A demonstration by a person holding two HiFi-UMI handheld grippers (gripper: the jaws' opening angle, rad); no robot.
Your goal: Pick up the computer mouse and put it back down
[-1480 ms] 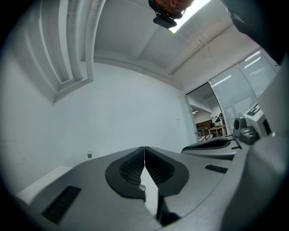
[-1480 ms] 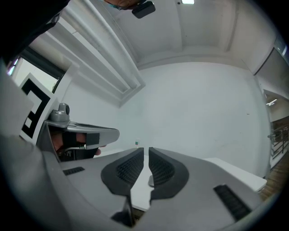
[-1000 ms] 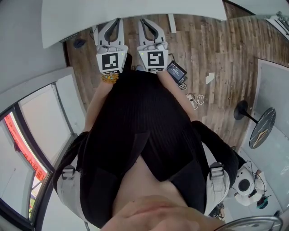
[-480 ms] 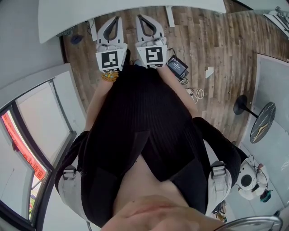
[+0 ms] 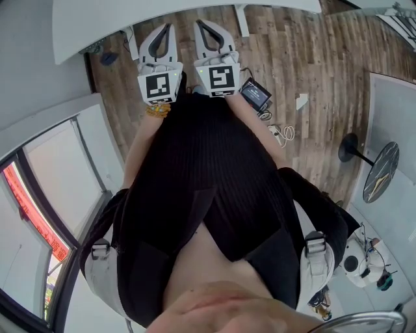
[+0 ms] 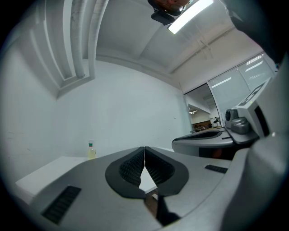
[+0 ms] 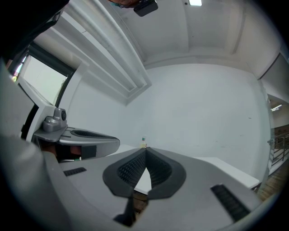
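I have both tools held level and side by side in front of the person's black top, tips pointing toward the edge of the white table (image 5: pixel 182 19). The left gripper (image 5: pixel 168 31) is fully closed: in its own view the ribbed pads (image 6: pixel 133 167) meet along one thin line at the tip, with nothing between them. The right gripper (image 5: pixel 200 25) is the same, its jaws pressed together and empty. Their marker cubes (image 5: pixel 159 87) sit nearly touching, just ahead of the person's hands.

The computer mouse is in none of my views, so I cannot tell where it lies, which way it points or how its long axis runs.

Past the closed tips I see the pale tabletop and a blank white wall. A small bottle with a green cap (image 6: pixel 91 151) stands upright on the table's far side, left of the left gripper's tip and right above the right one's tip.

Below the grippers is wooden floor (image 5: pixel 305 58). On it, just beside the right gripper's cube, lies a black box with cables (image 5: pixel 254 94), and a white cable (image 5: pixel 281 135) is near that.
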